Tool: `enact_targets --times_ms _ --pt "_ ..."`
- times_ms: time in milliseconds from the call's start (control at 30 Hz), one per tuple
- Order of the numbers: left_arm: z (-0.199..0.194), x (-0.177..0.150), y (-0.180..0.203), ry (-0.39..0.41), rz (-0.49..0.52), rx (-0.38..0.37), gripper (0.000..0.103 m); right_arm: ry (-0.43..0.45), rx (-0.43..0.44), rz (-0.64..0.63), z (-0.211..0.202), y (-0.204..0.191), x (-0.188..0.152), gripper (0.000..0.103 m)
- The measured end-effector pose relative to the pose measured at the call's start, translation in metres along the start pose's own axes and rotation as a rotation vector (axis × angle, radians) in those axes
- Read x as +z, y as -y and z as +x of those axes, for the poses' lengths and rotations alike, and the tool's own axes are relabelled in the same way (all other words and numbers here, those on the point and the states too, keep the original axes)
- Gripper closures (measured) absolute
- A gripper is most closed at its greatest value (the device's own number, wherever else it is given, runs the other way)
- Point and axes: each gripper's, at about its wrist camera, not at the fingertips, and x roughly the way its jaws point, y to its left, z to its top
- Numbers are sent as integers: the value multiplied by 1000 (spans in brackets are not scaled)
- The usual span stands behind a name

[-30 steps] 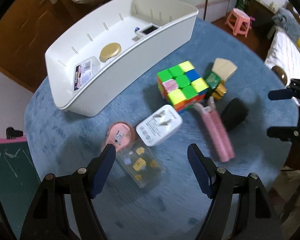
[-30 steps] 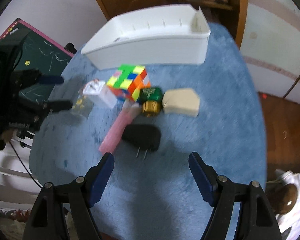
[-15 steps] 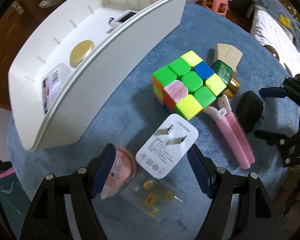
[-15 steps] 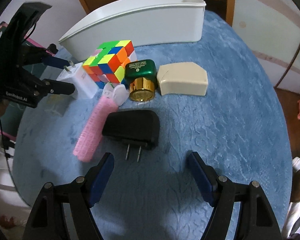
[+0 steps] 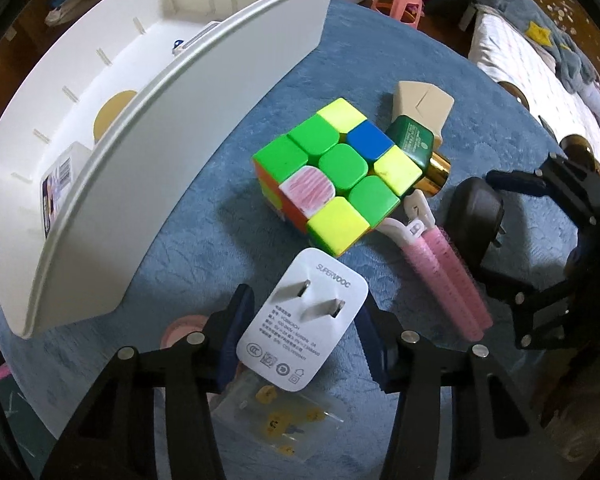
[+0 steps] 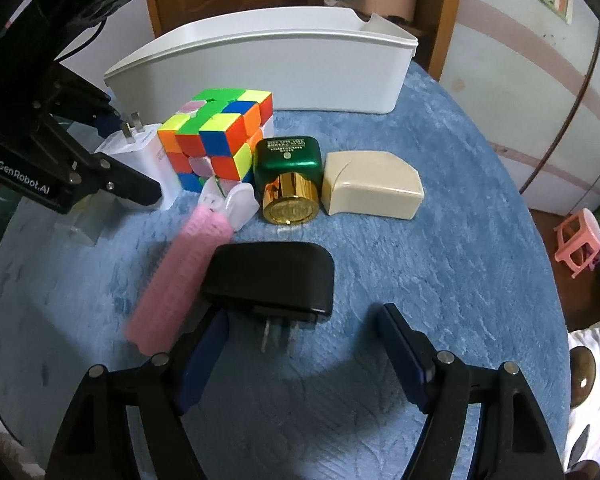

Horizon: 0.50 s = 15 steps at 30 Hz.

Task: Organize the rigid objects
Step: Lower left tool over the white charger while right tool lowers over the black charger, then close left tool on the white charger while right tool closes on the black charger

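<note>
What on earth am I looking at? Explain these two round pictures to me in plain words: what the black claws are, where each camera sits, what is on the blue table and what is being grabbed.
There is no robot here: a person holds a two-finger gripper in each hand, and each carries a fisheye camera looking along its blue-padded fingers, hence the round, bent pictures.

The left wrist view shows the left gripper with its jaws closing around a white charger that stands prongs up; the pads look right at its sides. The right wrist view shows the right gripper open, with a black charger just ahead, not gripped.

On the blue table also lie a colour cube, a pink hair roller clip, a green bottle with a gold cap, a cream box, a clear packet and a pink round item. The white bin behind them already holds some things.
</note>
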Motion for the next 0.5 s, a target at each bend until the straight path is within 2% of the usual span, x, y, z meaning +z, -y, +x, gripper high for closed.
enact_targets --times_ms 200,500 --pt "0 -1 -2 7 -53 6 49 32 -31 -20 -4 -16 -3 25" --pt "-3 -4 -10 9 -133 1 49 67 -67 18 1 -34 5 25"
